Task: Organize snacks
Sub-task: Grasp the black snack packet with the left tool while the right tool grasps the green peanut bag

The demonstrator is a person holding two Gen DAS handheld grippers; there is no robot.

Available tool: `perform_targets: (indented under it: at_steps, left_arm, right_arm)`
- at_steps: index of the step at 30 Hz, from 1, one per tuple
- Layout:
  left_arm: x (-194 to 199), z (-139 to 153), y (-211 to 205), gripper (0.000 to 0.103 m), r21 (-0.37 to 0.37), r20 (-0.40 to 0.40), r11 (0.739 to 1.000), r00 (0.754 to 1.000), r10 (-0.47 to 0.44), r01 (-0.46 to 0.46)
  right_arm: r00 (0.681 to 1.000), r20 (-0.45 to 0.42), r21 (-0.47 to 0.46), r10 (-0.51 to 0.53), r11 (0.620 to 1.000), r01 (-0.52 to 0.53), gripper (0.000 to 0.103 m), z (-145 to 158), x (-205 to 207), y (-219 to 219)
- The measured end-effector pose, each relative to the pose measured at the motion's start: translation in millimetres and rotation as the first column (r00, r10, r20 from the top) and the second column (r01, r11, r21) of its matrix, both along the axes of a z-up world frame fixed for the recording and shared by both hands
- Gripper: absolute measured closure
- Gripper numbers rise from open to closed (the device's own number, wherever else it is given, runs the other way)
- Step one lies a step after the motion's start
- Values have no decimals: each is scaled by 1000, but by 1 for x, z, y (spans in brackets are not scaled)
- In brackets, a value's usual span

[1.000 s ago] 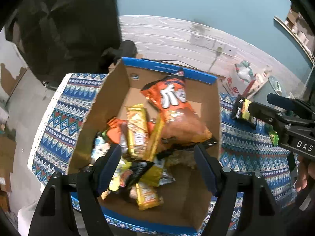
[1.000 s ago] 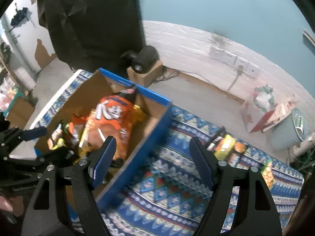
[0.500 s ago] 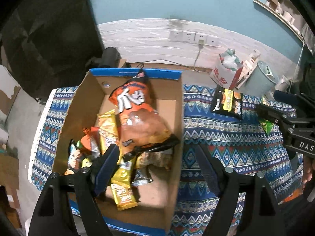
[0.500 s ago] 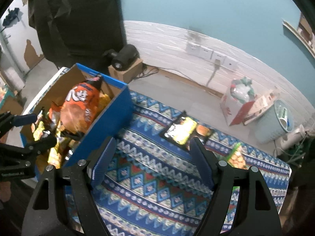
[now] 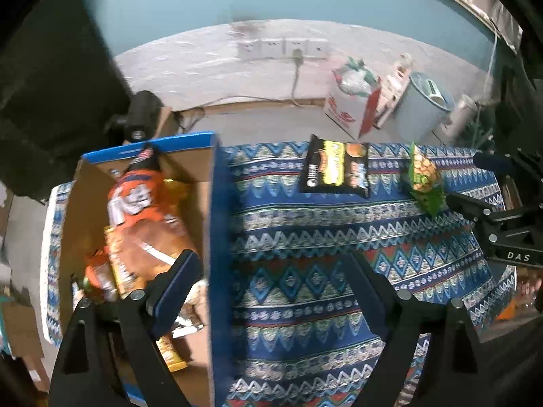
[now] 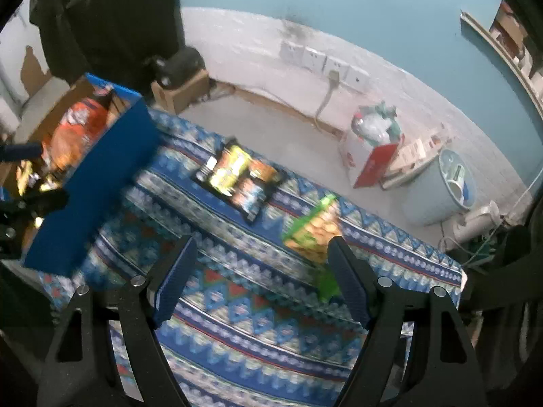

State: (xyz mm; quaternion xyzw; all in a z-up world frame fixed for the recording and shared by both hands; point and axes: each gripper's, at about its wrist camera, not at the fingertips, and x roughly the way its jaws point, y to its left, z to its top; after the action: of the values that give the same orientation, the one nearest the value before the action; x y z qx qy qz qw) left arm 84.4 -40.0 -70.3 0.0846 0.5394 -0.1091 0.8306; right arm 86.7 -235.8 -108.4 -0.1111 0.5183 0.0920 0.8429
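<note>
Snacks still out on the cloth number two: one black packet and one green bag, lying near each other and well apart from my one box. In the box I count one big orange bag atop several smaller packs, too blurred to count. My left gripper has just been opening, nothing between its jaws; my right gripper is spread wide and empty, its right finger beside the green bag.

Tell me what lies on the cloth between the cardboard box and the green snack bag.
Only the black snack packet, flat on the patterned cloth, between the cardboard box and the green snack bag. Both wrist views show it.
</note>
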Motion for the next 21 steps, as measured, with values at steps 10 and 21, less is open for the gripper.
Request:
perform_targets:
  at_steps: [10,21]
  left_arm:
    - [35,-35,-34,14,-14,-86,1000,996,-20,19]
    - [74,-72,-45,14,-64,-165,998,986,10,-21]
  right_arm:
    - [990,-95,-84,101,991,-109,25,-42,24,-40]
    - [975,-190,-115,115,984,-138,25,-108,51,-66]
